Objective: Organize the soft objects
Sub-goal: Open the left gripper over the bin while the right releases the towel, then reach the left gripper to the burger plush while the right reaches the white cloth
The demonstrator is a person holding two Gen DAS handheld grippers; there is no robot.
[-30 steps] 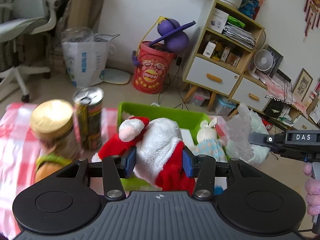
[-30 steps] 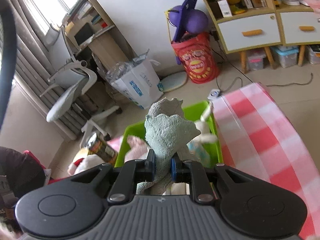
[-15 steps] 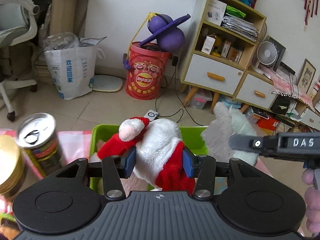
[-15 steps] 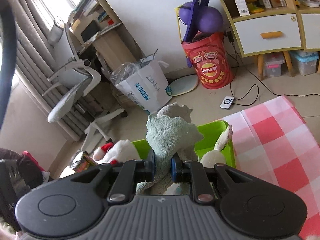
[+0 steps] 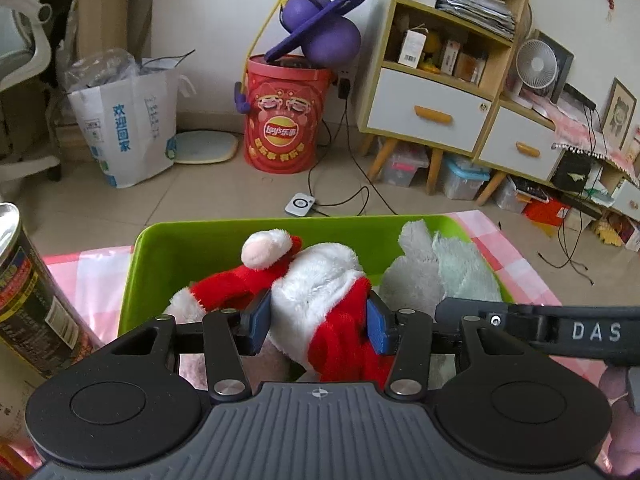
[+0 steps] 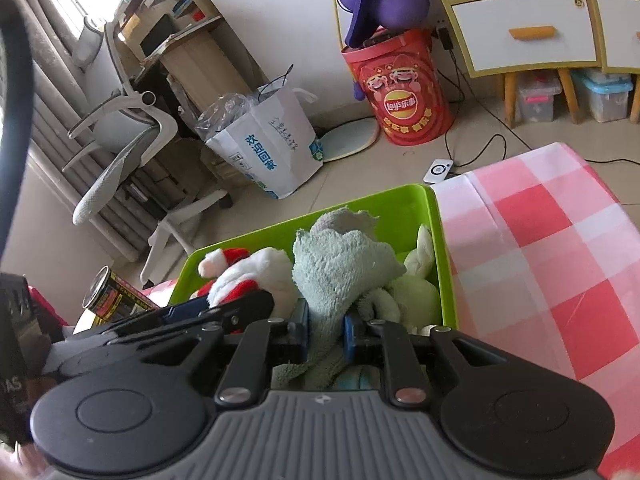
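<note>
My left gripper (image 5: 318, 322) is shut on a red and white Santa plush (image 5: 320, 288) and holds it inside the green bin (image 5: 188, 248). My right gripper (image 6: 326, 330) is shut on a pale green fluffy cloth toy (image 6: 340, 264) and holds it in the same bin (image 6: 444, 248), right beside the Santa plush (image 6: 244, 268). A pale rabbit plush (image 6: 416, 288) lies in the bin at its right side. The cloth toy (image 5: 440, 268) shows to the right of the Santa in the left wrist view, with the right gripper's body just below it.
The bin stands on a pink checked tablecloth (image 6: 540, 248). A dark drink can (image 5: 28, 300) stands left of the bin. On the floor beyond are a red Lay's bucket (image 5: 282, 116), a white paper bag (image 5: 128, 120), a cabinet (image 5: 432, 108) and an office chair (image 6: 120, 136).
Both grippers have moved forward and down over the bin with their toys still held. The Santa and the cloth toy now sit low inside the bin, side by side.
</note>
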